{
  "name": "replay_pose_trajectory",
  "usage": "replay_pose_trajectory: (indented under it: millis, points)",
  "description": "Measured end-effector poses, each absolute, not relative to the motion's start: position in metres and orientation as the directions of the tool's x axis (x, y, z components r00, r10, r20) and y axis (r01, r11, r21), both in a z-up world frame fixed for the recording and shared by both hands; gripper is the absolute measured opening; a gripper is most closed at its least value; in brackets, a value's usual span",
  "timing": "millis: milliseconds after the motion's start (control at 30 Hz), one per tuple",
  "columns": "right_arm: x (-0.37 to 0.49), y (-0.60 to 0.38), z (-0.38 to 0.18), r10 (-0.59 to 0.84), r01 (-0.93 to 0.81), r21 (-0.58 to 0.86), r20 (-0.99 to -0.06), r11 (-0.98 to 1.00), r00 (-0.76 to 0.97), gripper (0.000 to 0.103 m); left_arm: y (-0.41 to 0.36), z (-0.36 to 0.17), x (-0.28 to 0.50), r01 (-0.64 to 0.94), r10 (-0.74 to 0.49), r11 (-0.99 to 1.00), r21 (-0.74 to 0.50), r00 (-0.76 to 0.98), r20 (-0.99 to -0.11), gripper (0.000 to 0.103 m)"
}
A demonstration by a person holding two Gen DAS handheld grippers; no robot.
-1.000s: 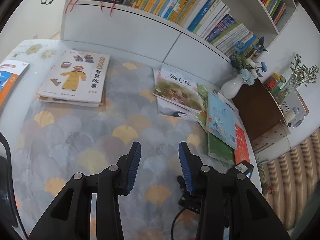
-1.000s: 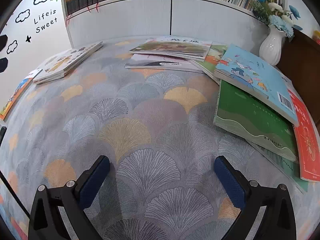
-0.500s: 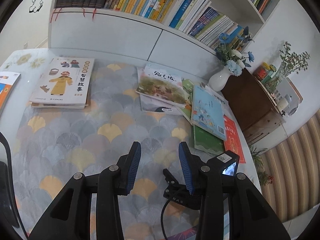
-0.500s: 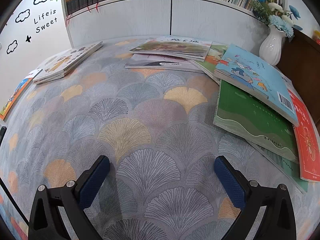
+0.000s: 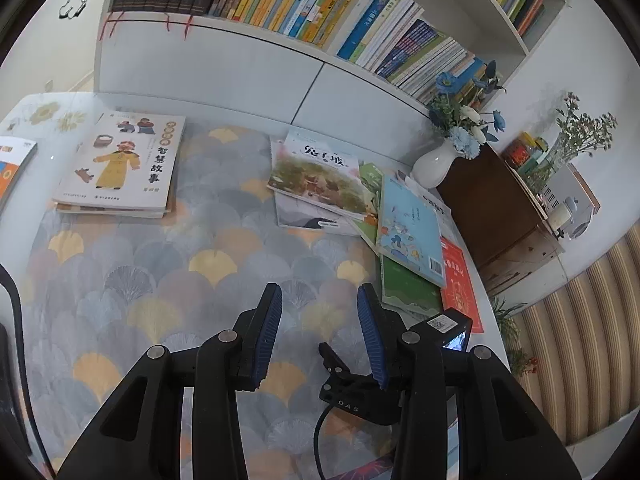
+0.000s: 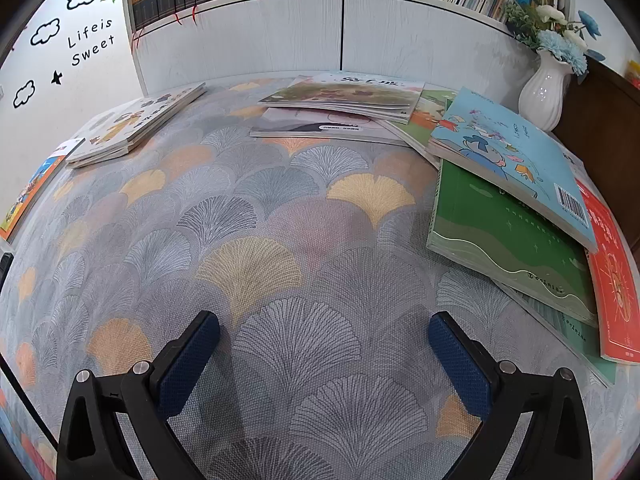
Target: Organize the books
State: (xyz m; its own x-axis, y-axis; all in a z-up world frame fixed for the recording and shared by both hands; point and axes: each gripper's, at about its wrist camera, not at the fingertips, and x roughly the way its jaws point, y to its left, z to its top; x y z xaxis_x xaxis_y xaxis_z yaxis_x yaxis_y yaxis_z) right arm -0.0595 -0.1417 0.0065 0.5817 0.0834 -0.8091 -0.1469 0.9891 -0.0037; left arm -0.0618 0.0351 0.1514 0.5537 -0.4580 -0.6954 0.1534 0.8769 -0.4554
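Books lie scattered on a table with a fan-pattern cloth [image 5: 168, 264]. A white-cover picture book [image 5: 120, 164] [image 6: 136, 128] tops a small stack at the left. At the right is a loose pile: a landscape-cover book [image 5: 320, 180] [image 6: 344, 94], a light blue book [image 5: 412, 228] [image 6: 508, 160], a green book [image 5: 408, 288] [image 6: 508, 240] and a red book [image 5: 460, 280] [image 6: 612, 280]. My left gripper [image 5: 319, 292] hovers above the cloth, narrowly open and holding nothing. My right gripper [image 6: 322, 324] stands wide open low over the cloth, left of the green book; its body [image 5: 440, 332] shows below the left fingers.
An orange book [image 5: 12, 168] lies at the far left edge. A white bookshelf [image 5: 280, 0] full of books rises behind the table. A white vase [image 5: 434, 164] with blue flowers, a brown cabinet [image 5: 492, 208] and a striped sofa [image 5: 580, 340] stand to the right.
The left wrist view has drifted a little: the books sit slightly further left and smaller, and more of the right gripper's body shows. The right gripper has not moved. Both jaws are unchanged.
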Motion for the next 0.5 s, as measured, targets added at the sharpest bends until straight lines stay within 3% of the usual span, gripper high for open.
replay_pose_trajectory:
  millis: [500]
  points:
    - [-0.0596,-0.1415,0.0062,0.083,-0.147,-0.004,-0.809,0.989,0.582,0.103,0.0398,0.1494,-0.0611,0.153,-0.466,0.872,-0.465,0.552,-0.691,0.036]
